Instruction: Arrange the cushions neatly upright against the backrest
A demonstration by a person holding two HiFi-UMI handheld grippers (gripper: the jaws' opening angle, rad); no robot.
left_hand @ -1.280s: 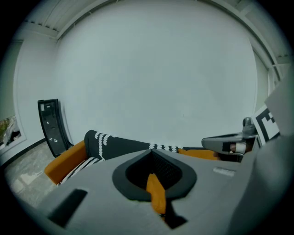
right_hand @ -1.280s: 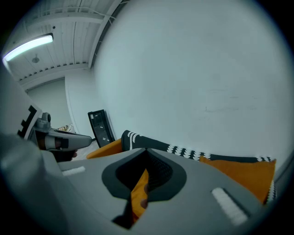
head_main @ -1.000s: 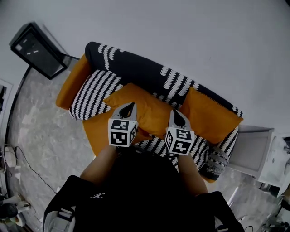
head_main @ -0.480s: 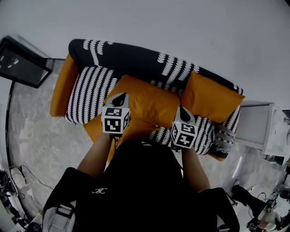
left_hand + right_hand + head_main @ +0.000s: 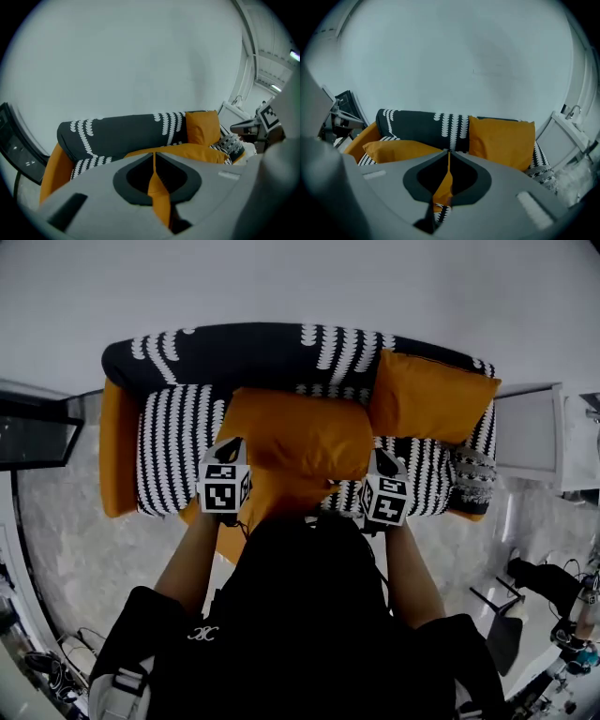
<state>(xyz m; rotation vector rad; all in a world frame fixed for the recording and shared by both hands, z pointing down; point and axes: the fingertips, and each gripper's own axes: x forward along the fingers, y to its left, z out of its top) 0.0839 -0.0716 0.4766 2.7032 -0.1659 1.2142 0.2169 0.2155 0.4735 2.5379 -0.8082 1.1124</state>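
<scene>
Middle cushion (image 5: 300, 437): orange, across the seat (image 5: 173, 451).
Right cushion (image 5: 427, 397): orange, leaning on the backrest (image 5: 253, 348).
Left gripper (image 5: 232, 443): at the first cushion's near left corner.
Right gripper (image 5: 382, 457): at its near right corner, jaws just opened slightly, fabric between them.

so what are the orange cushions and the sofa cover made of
The middle orange cushion and right orange cushion look like matte woven fabric over soft filling: no shine, puffy with soft creases. The sofa cover looks like matte patterned cloth, black with white, edges rounded. The fibre can't be told.
</scene>
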